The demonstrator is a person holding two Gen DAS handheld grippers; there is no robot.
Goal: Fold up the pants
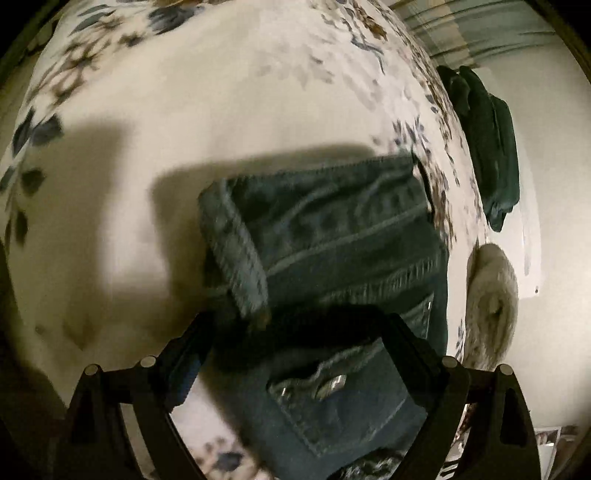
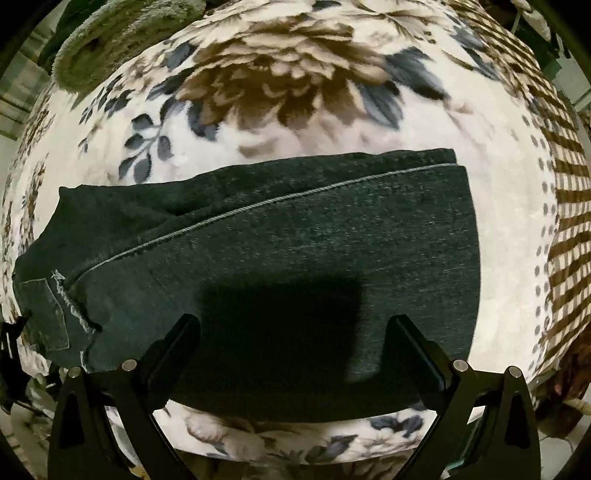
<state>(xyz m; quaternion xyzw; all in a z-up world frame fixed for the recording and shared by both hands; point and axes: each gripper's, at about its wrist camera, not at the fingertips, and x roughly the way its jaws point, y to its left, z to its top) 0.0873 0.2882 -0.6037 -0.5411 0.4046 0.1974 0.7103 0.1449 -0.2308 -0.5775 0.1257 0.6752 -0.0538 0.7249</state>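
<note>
Dark blue jeans (image 1: 325,229) lie folded on a floral blanket (image 1: 207,96). The left wrist view shows their waistband, a seam and a back pocket with metal rivets (image 1: 328,384), somewhat blurred. My left gripper (image 1: 295,332) hangs over this end, open, with its fingers (image 1: 184,365) wide apart and nothing pressed between them. In the right wrist view the jeans (image 2: 295,229) lie as a flat folded slab with a pale seam running across it. Above their near edge my right gripper (image 2: 293,321) points straight down, open and holding nothing. It casts a dark shadow on the denim.
A dark green folded garment (image 1: 487,147) and a rolled pale towel (image 1: 491,295) lie beyond the blanket's right edge. The towel (image 2: 122,33) also shows at the right wrist view's top left. The blanket (image 2: 295,81) has a brown checked border (image 2: 565,206) on the right.
</note>
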